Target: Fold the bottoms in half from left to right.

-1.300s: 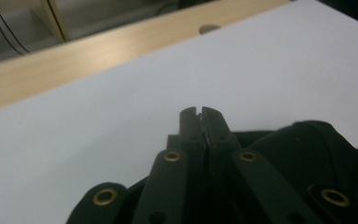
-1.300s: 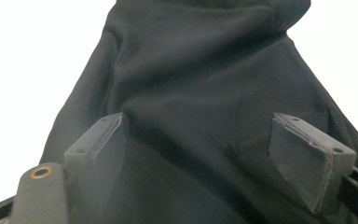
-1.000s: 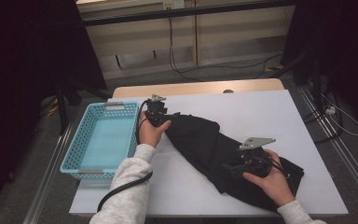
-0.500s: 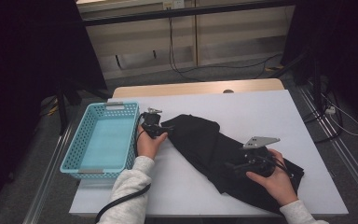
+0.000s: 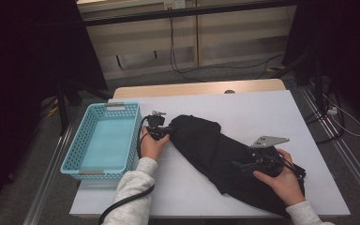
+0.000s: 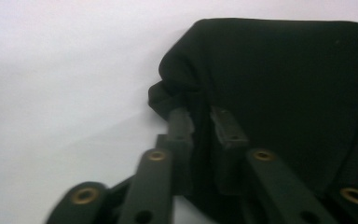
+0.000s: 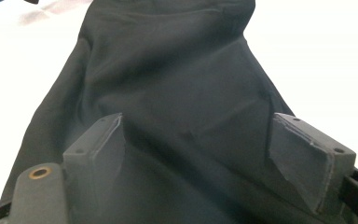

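Now, in the high view, the left gripper (image 5: 161, 131) is dragging the near-left end of the black, rumpled fabric garment (image 5: 225, 154) back toward the middle of the white table (image 5: 262, 108), having drawn away from the far edge; I judge a fold is beginning. The right gripper (image 5: 253, 164) is resting on the garment near the near-right corner. A light-blue perforated plastic basket (image 5: 84, 145) is sitting along the left edge; beyond the table, cables are trailing over a grey floor.

Looking along the left gripper (image 6: 205, 123), its jaws are pinching a narrow fold of the cloth (image 6: 284, 79).

Looking along the right gripper (image 7: 196, 140), its jaws are standing wide over the garment (image 7: 168, 70), gripping nothing.
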The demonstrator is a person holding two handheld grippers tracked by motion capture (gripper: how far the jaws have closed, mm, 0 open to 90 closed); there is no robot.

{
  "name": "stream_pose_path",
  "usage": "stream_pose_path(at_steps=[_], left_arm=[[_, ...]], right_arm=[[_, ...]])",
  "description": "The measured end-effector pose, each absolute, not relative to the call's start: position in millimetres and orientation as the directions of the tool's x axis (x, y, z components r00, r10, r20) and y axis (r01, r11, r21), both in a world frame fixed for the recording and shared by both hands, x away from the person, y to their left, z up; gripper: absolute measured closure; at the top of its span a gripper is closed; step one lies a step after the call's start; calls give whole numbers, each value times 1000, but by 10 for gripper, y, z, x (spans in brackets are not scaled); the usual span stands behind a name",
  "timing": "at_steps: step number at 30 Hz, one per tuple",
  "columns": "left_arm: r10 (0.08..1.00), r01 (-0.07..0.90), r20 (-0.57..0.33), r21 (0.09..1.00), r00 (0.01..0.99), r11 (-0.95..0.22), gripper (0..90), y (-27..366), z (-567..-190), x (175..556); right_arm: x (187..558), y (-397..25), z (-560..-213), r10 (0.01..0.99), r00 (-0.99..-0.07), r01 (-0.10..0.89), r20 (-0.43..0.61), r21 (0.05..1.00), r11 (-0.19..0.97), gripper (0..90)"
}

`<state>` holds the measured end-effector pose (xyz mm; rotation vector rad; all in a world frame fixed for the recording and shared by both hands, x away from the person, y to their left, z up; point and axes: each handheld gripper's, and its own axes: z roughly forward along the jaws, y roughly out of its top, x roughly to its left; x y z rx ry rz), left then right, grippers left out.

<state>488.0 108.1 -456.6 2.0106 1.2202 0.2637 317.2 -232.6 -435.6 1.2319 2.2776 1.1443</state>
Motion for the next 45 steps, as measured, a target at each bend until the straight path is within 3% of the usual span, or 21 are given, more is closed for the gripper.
stream_pose_path(at_steps=[10,18,20,22,23,26,27,29,40,42,43,44,45], left_arm=[[871,674,-169,706,461,-220,851,1344,-4350,4791],[876,669,-164,712,454,-214,845,1399,-4461,4712],[873,661,-160,718,461,-217,774,1387,-4489,4711],[871,656,-169,726,462,-207,584,1353,-4488,4721],[867,647,-160,731,472,-217,584,1333,-4485,4726],[855,622,-139,745,499,-242,430,1292,-4491,4752],[850,596,-118,762,514,-255,280,1268,-4506,4780],[847,592,-107,760,521,-268,206,1264,-4504,4788],[831,585,-124,766,542,-267,164,1217,-4450,4815],[830,580,-122,770,544,-267,164,1217,-4443,4821],[828,578,-126,772,547,-264,164,1221,-4438,4824],[828,578,-126,772,547,-264,163,1221,-4438,4824],[827,573,-129,778,548,-258,160,1220,-4437,4829]], right_arm=[[3150,-2425,-4335,818,-568,560,93,772,301,189],[3087,-2762,-4272,876,-475,576,86,783,235,181],[3064,-2861,-4275,890,-449,584,75,779,229,183],[3046,-2967,-4287,909,-412,603,66,767,218,185],[3037,-3021,-4293,920,-388,614,61,761,209,188],[3007,-3156,-4313,935,-348,634,59,750,189,232],[2990,-3216,-4336,941,-334,646,55,741,186,248],[2975,-3264,-4360,949,-310,656,49,733,177,256],[2940,-3334,-4536,947,-315,708,61,679,192,336],[2936,-3325,-4514,948,-314,716,56,669,198,437],[2923,-3293,-4508,940,-336,707,50,673,218,569],[2923,-3293,-4508,940,-336,707,50,673,218,569],[2916,-3260,-4502,936,-346,710,64,670,217,667]])
